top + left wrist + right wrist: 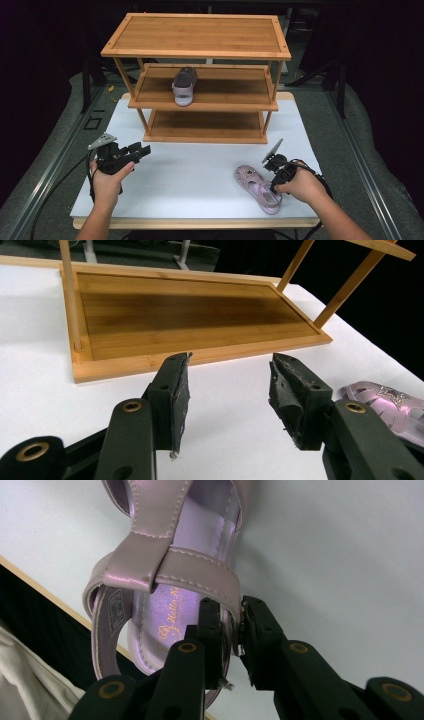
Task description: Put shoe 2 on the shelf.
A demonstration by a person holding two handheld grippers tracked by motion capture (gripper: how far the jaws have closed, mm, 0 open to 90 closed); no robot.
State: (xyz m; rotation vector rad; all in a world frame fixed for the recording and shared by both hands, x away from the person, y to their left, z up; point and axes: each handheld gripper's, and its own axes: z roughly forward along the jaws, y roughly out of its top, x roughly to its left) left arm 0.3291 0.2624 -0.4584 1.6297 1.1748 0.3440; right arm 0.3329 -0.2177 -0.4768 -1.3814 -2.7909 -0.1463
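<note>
Shelves (200, 75) of wood stand at the far side of the white table (200, 165), one sandal (184, 85) on the middle level. Nearer, a second lilac sandal (258, 188) lies by the table's front edge. The right gripper (239, 630) has its jaws nipped onto the heel strap, seemingly pinching it. The left gripper (230, 390), well apart, hangs open and empty.

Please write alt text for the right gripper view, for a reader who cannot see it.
The right gripper, its two black jaws rising from the bottom, pinches the side wall of a lilac sandal near its heel strap. The sandal lies on the white table near its wooden edge, gold lettering on its insole.
</note>
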